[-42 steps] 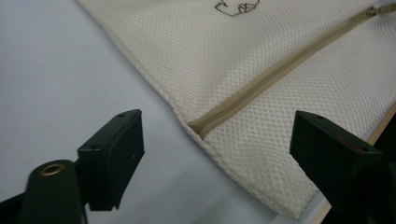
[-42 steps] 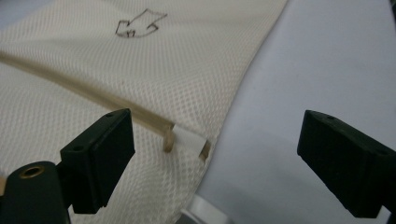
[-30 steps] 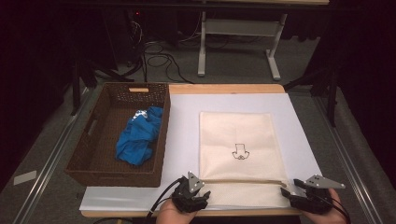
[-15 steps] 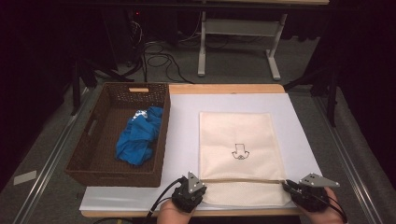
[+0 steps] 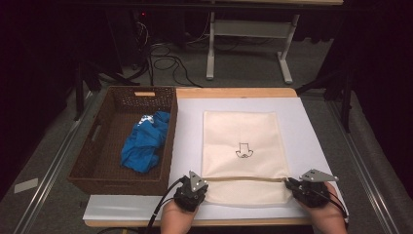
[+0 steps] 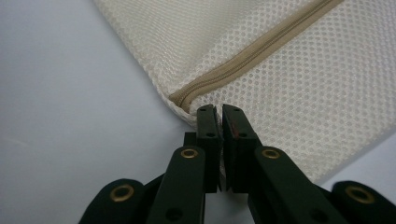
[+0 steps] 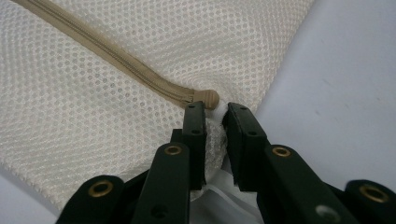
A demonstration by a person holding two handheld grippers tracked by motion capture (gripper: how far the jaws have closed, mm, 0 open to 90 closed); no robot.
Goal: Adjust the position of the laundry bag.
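While the white sheet (image 5: pixel 302 126) is covering the table, a brown wicker basket (image 5: pixel 92 156) is sitting along its left edge with a crumpled blue cloth (image 5: pixel 143 141) lying inside. A cream mesh bag (image 5: pixel 241 151) is lying flat on the sheet, its tan zipper (image 5: pixel 243 179) running across near my edge. I am pinching the bag's left corner by the zipper end with my left gripper (image 6: pixel 218 112), jaws nearly closed on the mesh. My right gripper (image 7: pixel 212 112) is clamping bunched mesh at the right zipper end.
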